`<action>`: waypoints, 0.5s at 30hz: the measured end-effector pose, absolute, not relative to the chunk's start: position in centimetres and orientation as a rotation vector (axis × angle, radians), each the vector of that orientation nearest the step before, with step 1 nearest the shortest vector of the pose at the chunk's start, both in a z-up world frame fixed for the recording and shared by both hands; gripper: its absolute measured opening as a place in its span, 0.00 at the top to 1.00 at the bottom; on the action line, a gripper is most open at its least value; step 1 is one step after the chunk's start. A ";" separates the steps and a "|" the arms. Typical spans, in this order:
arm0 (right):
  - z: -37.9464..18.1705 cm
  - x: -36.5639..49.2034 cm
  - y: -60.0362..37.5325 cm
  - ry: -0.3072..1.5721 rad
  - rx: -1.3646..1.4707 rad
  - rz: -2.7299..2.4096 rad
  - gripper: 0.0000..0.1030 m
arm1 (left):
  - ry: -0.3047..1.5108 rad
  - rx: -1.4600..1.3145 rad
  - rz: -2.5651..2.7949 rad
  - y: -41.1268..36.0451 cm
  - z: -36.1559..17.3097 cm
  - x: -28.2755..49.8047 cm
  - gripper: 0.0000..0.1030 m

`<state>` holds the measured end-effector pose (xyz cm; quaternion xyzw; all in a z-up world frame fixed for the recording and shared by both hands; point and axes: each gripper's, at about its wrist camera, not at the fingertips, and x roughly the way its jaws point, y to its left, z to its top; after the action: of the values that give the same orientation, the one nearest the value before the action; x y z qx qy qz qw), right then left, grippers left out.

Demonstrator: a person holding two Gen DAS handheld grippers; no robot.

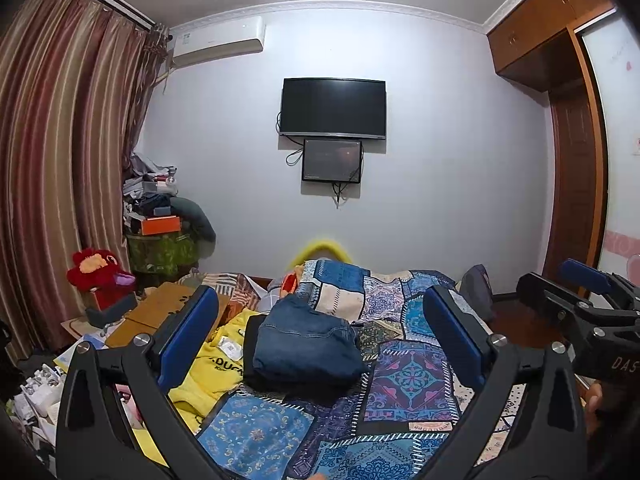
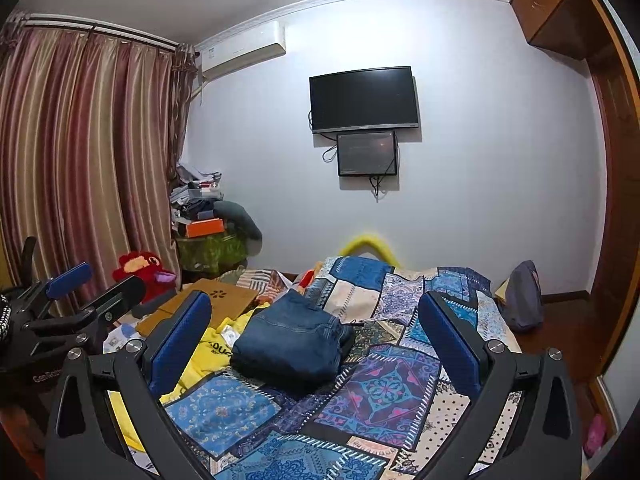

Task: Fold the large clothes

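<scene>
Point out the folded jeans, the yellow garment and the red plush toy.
folded jeans [image 1: 306, 342]: left wrist view, top denim panel.
yellow garment [image 1: 208, 376]: left wrist view, printed chest area.
red plush toy [image 2: 142, 270]: right wrist view, its body.

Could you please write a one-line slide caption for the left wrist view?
Open left gripper hovers above folded jeans stacked on the patchwork bedspread, beside a yellow garment.

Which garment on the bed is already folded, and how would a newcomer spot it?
Start at the patchwork quilt covering the bed. Near its left edge sits the folded jeans, a compact dark-blue denim bundle. Unlike the crumpled yellow garment beside it, it is plain, square-edged and stitched.
</scene>
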<state>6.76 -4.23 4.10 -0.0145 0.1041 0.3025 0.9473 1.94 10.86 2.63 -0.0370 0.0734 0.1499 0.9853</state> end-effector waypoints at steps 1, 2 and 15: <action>4.1 6.8 -4.2 0.213 -0.028 0.615 0.00 | 0.149 -0.076 0.297 10.8 2.6 2.0 0.00; 4.1 6.8 -4.2 0.214 -0.027 0.614 0.00 | 0.153 -0.078 0.292 10.9 2.6 2.0 0.00; 3.9 6.9 -4.1 0.222 -0.026 0.610 0.00 | 0.165 -0.065 0.287 10.7 2.3 2.5 0.00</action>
<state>6.95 -4.07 3.90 -0.0128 0.1090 0.2994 0.9478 2.53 10.72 2.30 -0.0324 0.0821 0.1426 0.9858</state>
